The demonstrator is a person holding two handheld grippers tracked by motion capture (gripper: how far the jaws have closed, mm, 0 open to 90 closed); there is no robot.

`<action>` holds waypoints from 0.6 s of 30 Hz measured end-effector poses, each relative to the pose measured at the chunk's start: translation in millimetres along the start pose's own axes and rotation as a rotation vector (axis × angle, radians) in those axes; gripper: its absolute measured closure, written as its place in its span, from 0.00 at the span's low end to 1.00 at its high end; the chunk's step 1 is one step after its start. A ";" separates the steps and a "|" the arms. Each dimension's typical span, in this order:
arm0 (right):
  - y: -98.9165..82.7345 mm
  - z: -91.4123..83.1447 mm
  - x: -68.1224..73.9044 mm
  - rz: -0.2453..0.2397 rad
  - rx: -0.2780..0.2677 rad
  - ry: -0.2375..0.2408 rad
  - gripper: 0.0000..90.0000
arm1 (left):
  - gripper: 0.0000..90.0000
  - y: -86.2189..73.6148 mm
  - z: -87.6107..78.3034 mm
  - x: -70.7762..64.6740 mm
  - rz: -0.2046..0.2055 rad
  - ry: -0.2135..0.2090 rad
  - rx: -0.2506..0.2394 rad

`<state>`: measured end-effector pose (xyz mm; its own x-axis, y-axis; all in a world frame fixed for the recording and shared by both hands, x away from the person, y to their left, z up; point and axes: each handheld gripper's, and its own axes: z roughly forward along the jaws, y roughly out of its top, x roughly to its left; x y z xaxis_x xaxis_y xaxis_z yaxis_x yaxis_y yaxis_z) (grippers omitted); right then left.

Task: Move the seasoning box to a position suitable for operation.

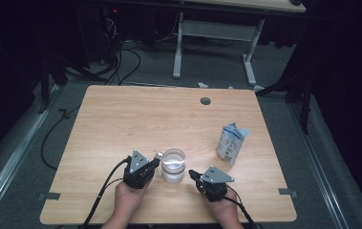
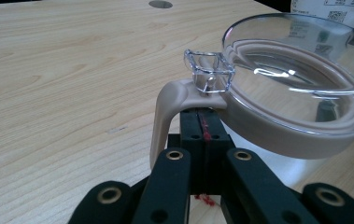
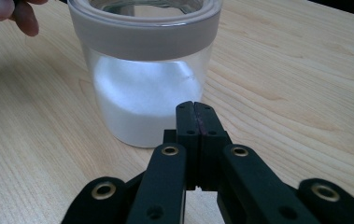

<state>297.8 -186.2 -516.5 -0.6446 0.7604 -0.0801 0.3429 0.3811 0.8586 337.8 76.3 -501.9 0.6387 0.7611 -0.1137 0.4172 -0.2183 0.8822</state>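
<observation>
Two grippers sit low at the near edge of the tabletop [image 1: 121,114], one on each side of a clear jar [image 1: 174,165]. The jar stands upright near the front middle, part filled with white powder, a beige band round its top and a clear lid on. The left gripper [image 1: 155,163] has its jaws pressed together with nothing between the pads; its tips lie just under the beige lid latch [image 2: 170,112] and the small clear tab [image 2: 209,71] that juts from the jar's rim, very close, though contact cannot be made out. The right gripper [image 1: 191,173] also has its jaws fully closed and empty, pointed at the jar's lower wall from the opposite side and stopping just short of the glass in the right gripper view [image 3: 197,109]. A white and blue pouch [image 1: 231,143] stands to the right of the jar, apart from it and nearer the tabletop's right edge. A round cable hole [image 1: 205,100] sits near the far edge, right of centre. Bare wood runs wide to the left of the jar and across the whole far half; room is tighter between jar and pouch. Both hands rest at the near edge, cables trailing off it.
</observation>
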 end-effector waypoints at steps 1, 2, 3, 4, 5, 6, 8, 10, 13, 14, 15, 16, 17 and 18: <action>-0.1 0.0 -0.3 0.001 -0.002 0.001 1.00 | 1.00 0.3 0.9 0.0 0.002 0.000 0.001; -0.1 -0.1 -0.5 0.001 -0.002 0.000 1.00 | 1.00 0.5 1.6 -0.2 0.002 -0.002 0.002; -0.3 -0.2 -0.7 0.003 -0.005 0.000 1.00 | 1.00 0.8 2.5 -0.3 0.005 -0.001 0.001; -0.3 -0.6 -0.9 0.003 -0.003 -0.001 1.00 | 1.00 1.0 3.1 -0.2 0.008 -0.001 0.003; -0.3 -0.8 -0.9 0.005 -0.004 -0.003 1.00 | 1.00 1.3 3.9 0.0 0.008 -0.001 0.005; -0.3 -1.1 -1.2 0.004 -0.006 -0.002 1.00 | 1.00 1.7 4.8 0.6 0.011 -0.002 0.009; -0.1 -1.7 -1.4 0.007 -0.008 -0.004 1.00 | 1.00 2.3 5.9 1.1 0.010 -0.003 0.010; -0.1 -1.8 -1.5 0.007 -0.007 -0.004 1.00 | 1.00 2.6 6.5 2.6 0.009 -0.005 0.010; -0.1 -1.9 -1.9 0.005 -0.007 -0.005 1.00 | 1.00 2.8 7.9 5.3 0.007 -0.006 0.009; -0.1 -1.9 -1.8 0.005 -0.007 -0.005 1.00 | 1.00 2.8 8.3 6.1 0.007 -0.006 0.010; -0.1 -2.0 -1.8 0.005 -0.007 -0.005 1.00 | 1.00 2.8 8.5 6.9 0.008 -0.007 0.011; -0.1 -2.0 -1.8 0.006 -0.008 -0.005 1.00 | 1.00 2.8 8.9 7.6 0.008 -0.007 0.012; -0.1 -2.0 -1.8 0.006 -0.008 -0.005 1.00 | 1.00 2.8 9.3 8.3 0.008 -0.008 0.013; -0.2 -2.0 -2.0 0.005 -0.007 -0.005 1.00 | 1.00 2.7 10.0 9.1 0.010 -0.007 0.013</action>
<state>297.7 -188.9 -515.5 -0.6390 0.7652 -0.0781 0.3413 0.3730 0.8628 351.2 76.6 -505.1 0.6473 0.7546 -0.1076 0.4191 -0.2343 0.8772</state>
